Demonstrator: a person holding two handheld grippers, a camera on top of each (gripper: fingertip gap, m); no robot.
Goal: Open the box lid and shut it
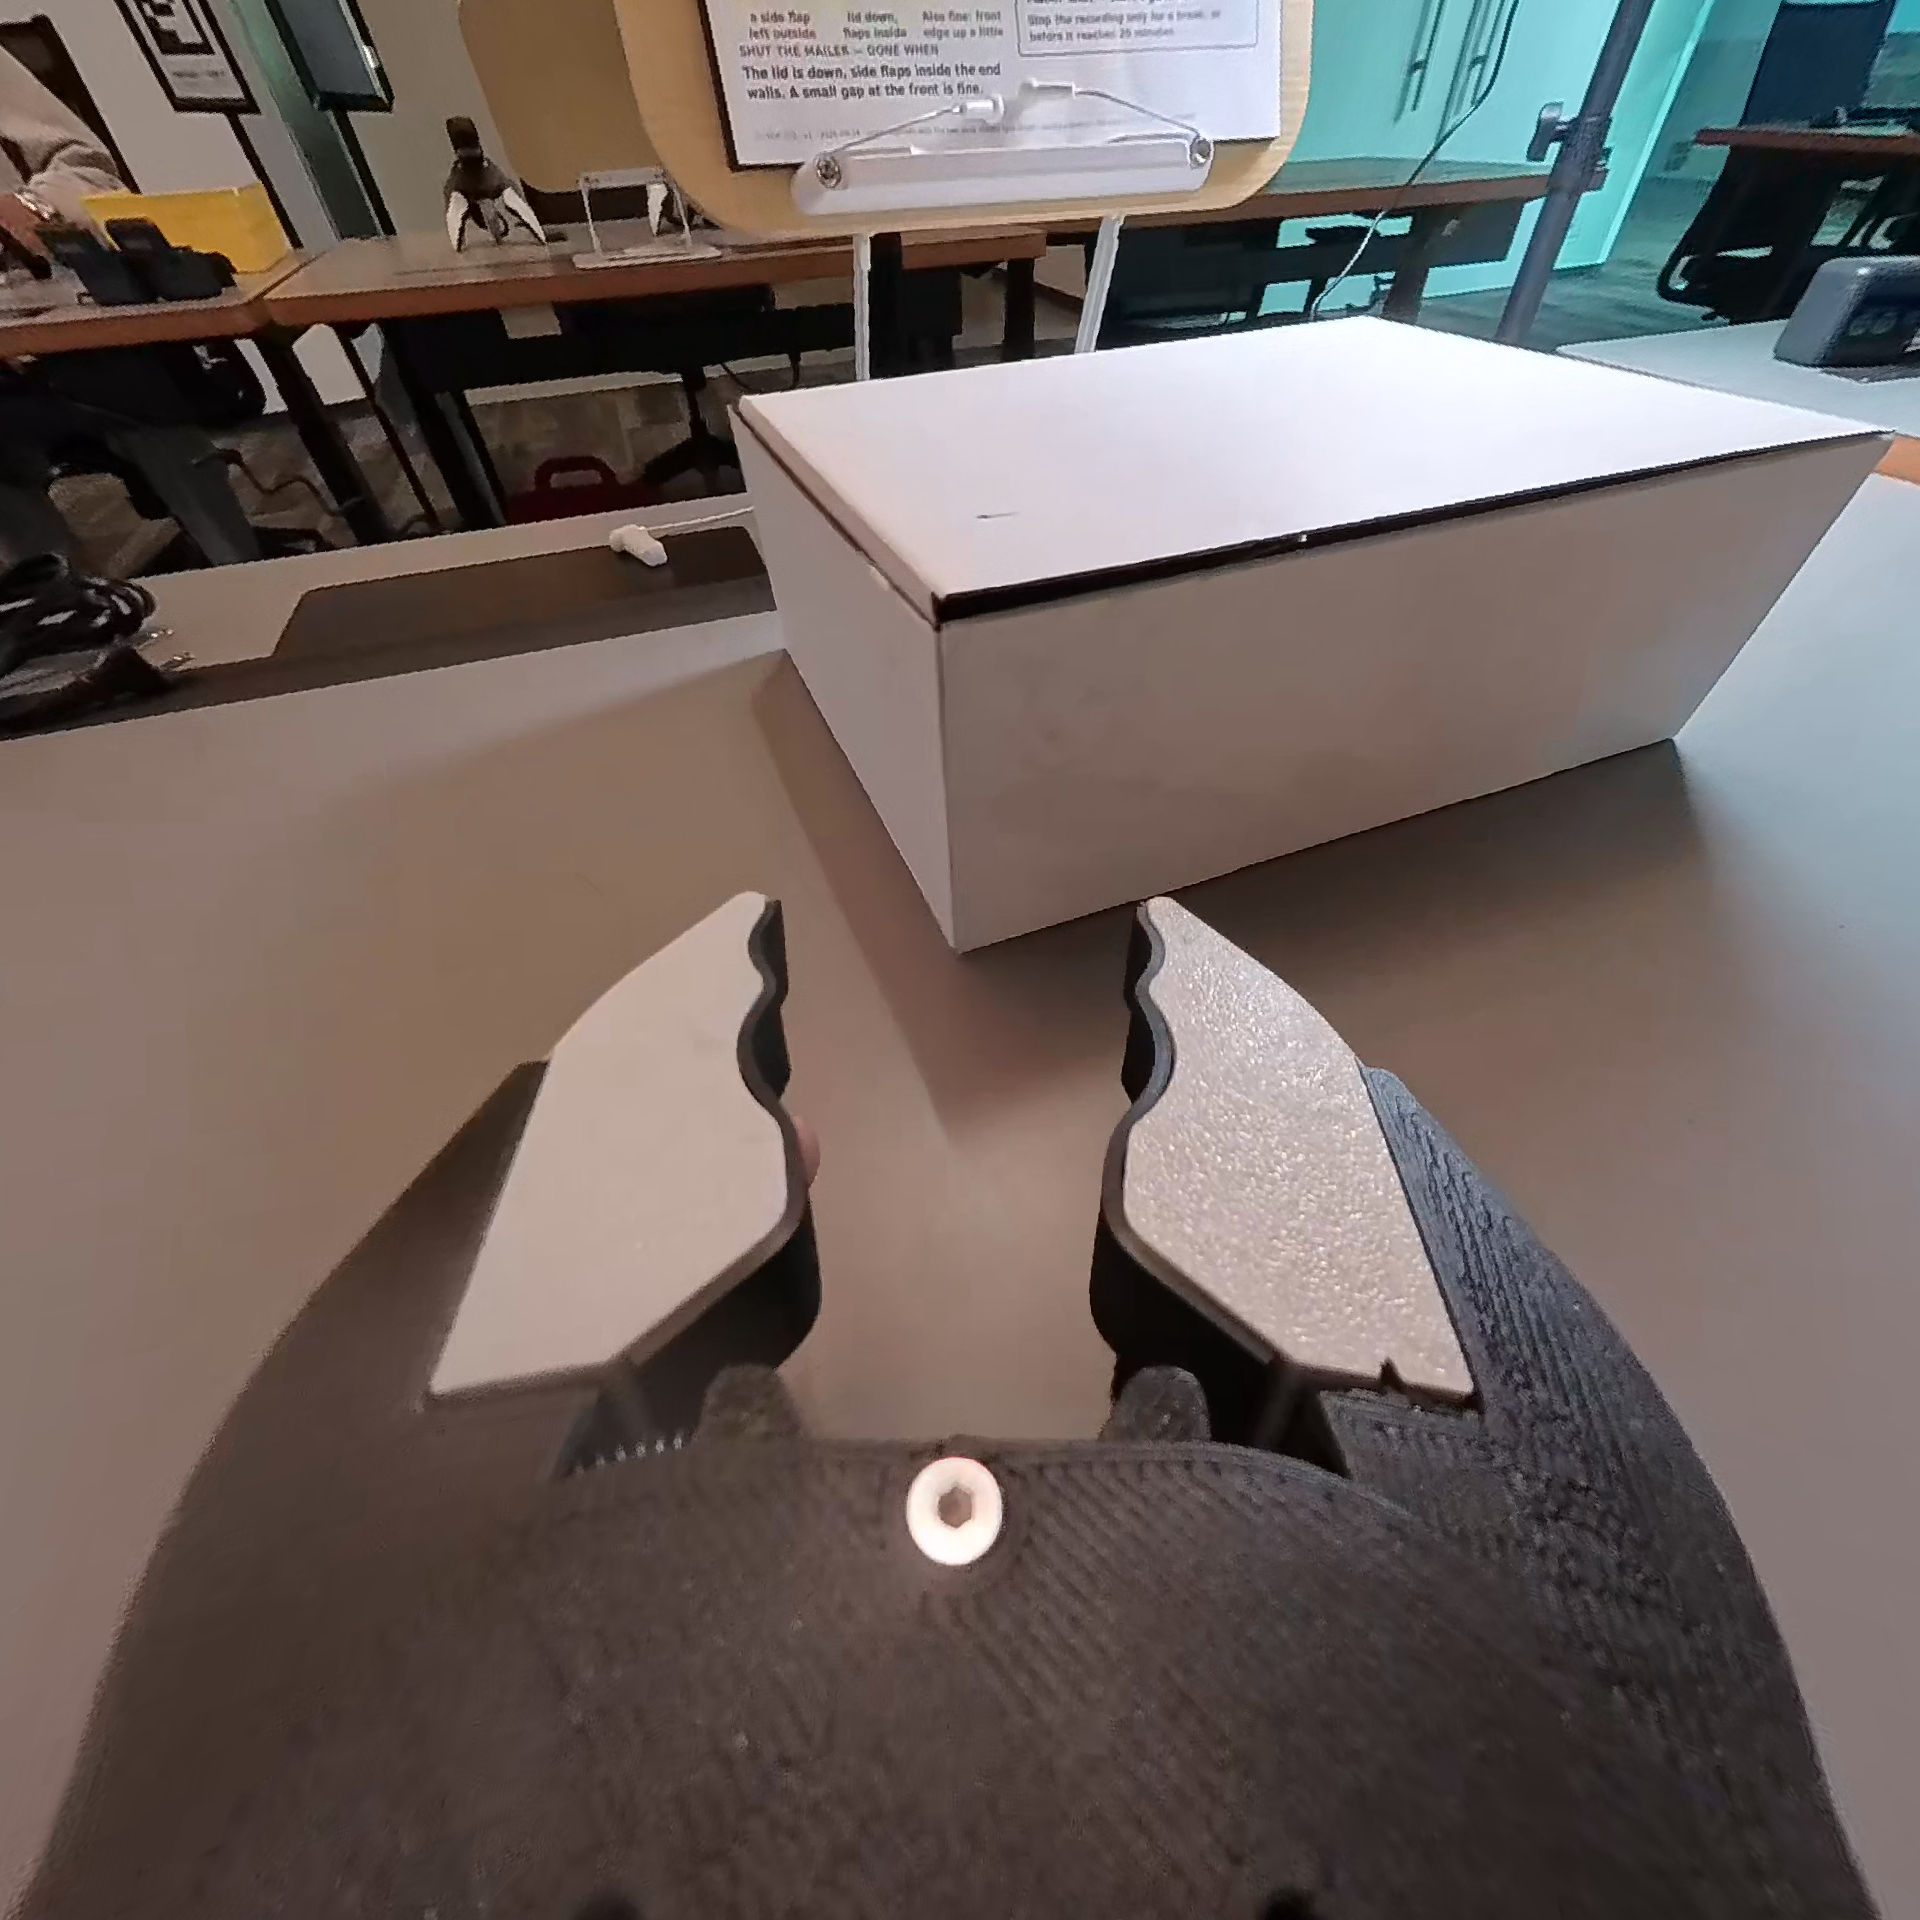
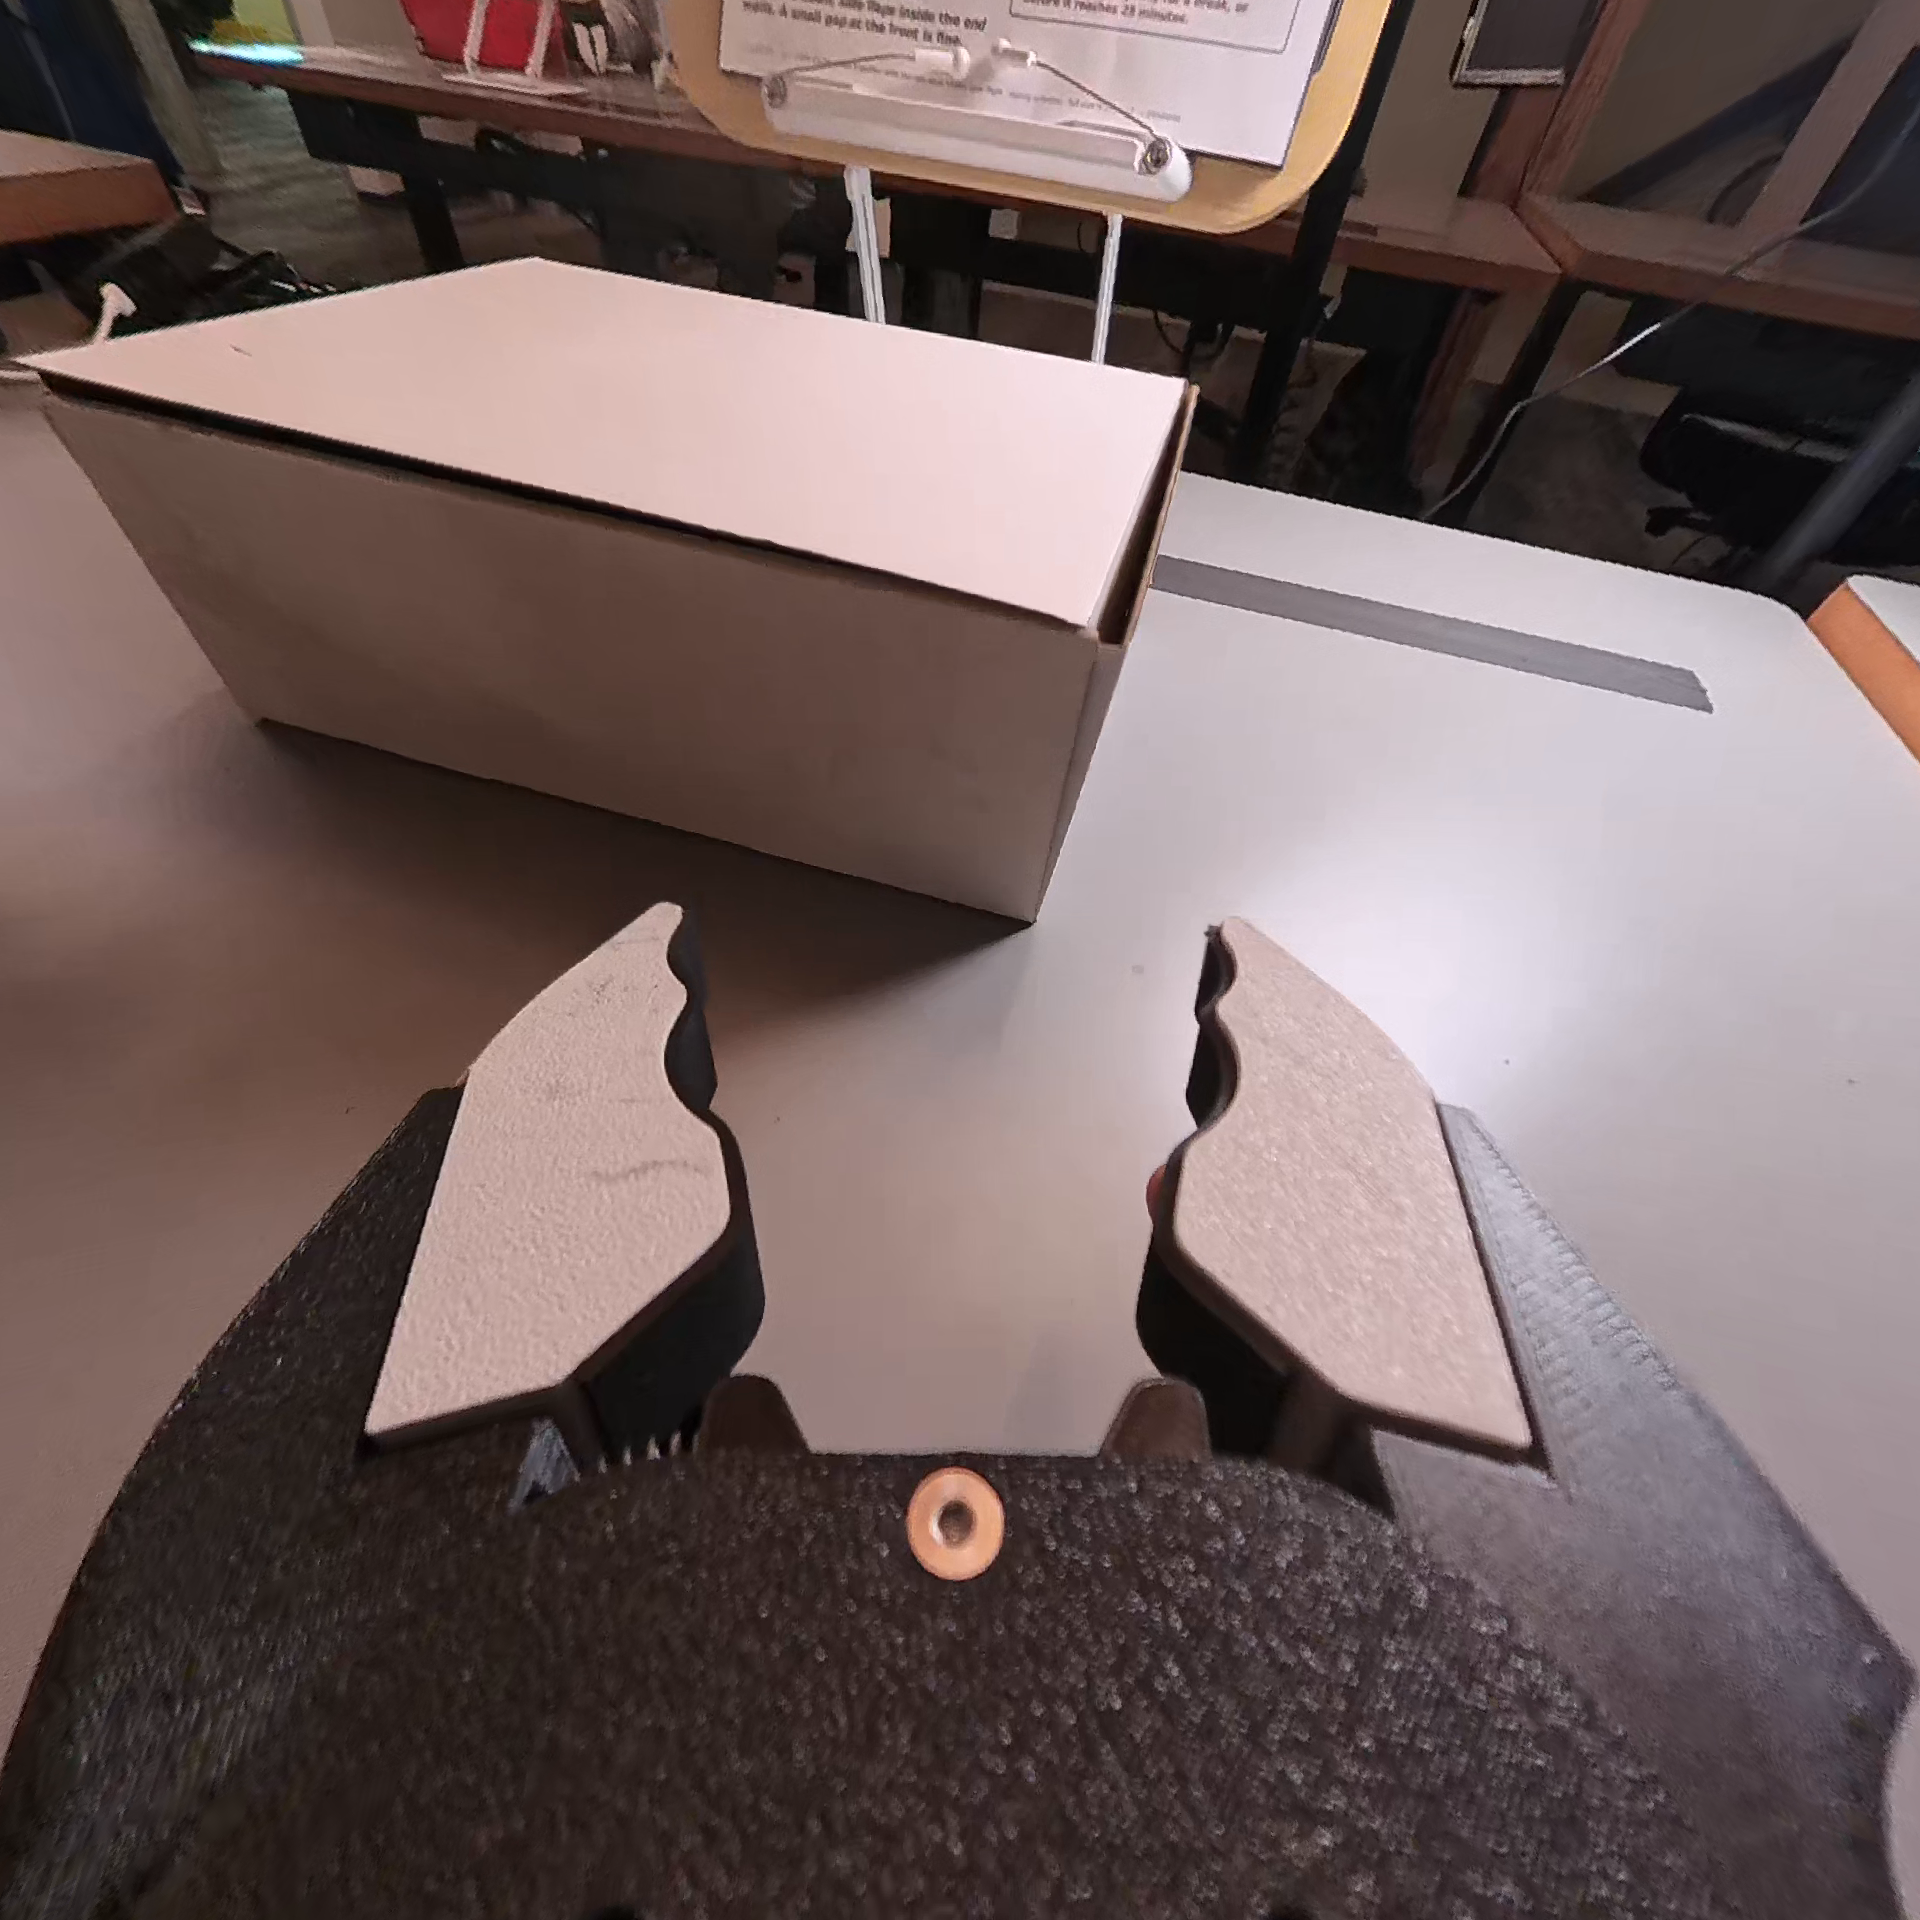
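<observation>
Hovering low before closed box: left gripper, right gripper, jaws apart.

We're at a grey surface in what looks like an office. Behind it there's a wooden board on a white stand holding a clipped sheet, then brown desks with dark legs, a yellow bin, and teal-lit glass off to one side.

White box, grey table

The grippers were black with bumpy grey fingers. The board behind was light tan.
</observation>
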